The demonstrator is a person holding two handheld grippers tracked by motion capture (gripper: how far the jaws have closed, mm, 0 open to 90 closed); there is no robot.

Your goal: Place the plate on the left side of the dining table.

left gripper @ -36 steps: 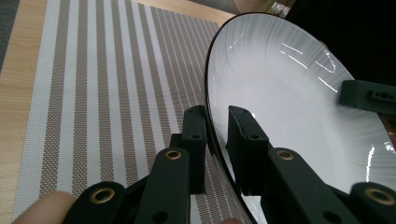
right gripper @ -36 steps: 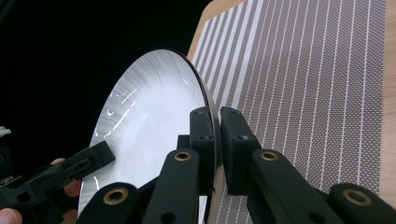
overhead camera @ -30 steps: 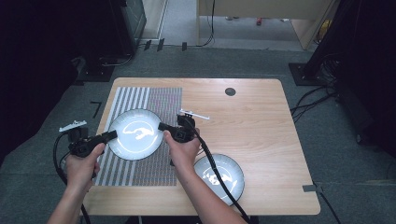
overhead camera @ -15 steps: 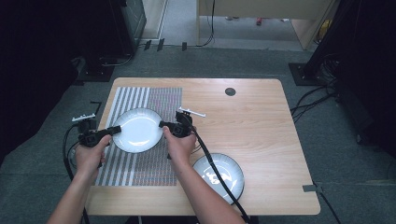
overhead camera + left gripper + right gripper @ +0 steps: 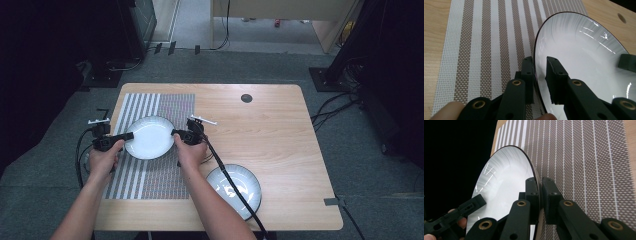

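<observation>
Left gripper (image 5: 128,136): we pinch the white plate (image 5: 149,137) at its left rim.
Plate: over the striped placemat (image 5: 150,175), near the tabletop (image 5: 280,125) left edge.
Right gripper (image 5: 175,133): we pinch its right rim.
Second plate (image 5: 245,187): near front edge; far-right tabletop open.

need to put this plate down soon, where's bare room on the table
Free: the wood right of the striped placemat, from the dark round hole down toward the second plate. Also the placemat's near half. Crowded: the placemat's far half, under the held plate.
</observation>
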